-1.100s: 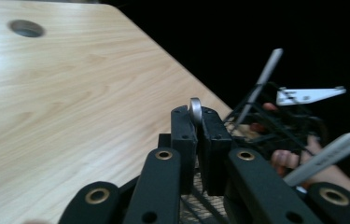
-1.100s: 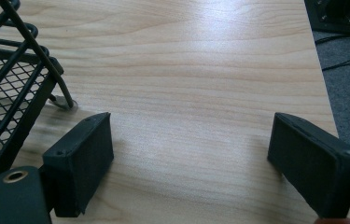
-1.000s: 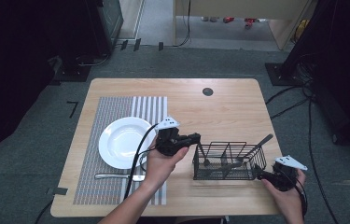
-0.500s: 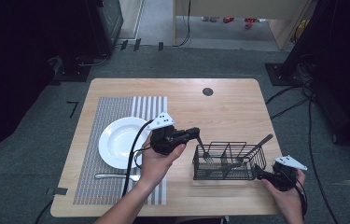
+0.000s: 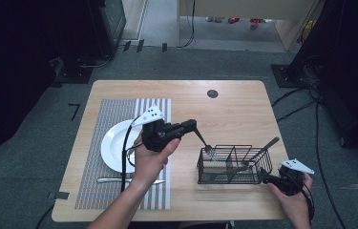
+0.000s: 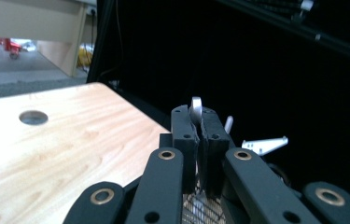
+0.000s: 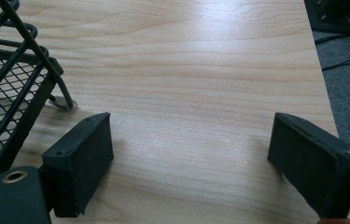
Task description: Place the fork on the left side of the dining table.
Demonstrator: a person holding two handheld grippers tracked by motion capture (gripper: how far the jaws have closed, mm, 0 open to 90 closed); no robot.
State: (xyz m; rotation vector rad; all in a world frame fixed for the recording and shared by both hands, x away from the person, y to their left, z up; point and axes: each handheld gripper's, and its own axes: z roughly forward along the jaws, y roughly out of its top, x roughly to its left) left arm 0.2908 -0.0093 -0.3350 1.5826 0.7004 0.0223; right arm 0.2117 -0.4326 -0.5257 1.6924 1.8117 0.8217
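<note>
My left gripper (image 5: 192, 125) hangs over the table's middle, shut on a metal fork (image 5: 204, 143). The fork slants down to the right, its tines at the top left rim of the black wire basket (image 5: 234, 164). In the left gripper view the pads (image 6: 184, 135) pinch the fork's silver handle end (image 6: 196, 108). My right gripper (image 5: 268, 177) rests open at the basket's right end, low over the table. In the right gripper view its fingers (image 7: 81, 158) stand wide apart with bare wood between them, and the basket's corner (image 7: 9, 79) lies to the left.
A white plate (image 5: 112, 148) sits on a striped placemat (image 5: 95, 191), with a silver knife (image 5: 112, 180) in front of it. A black utensil (image 5: 265, 147) leans out of the basket. A round cable hole (image 5: 212, 93) is at the table's far side.
My left hand has risen and drawn back to the left, lifting the fork up out of the basket. The right hand has stayed put.
</note>
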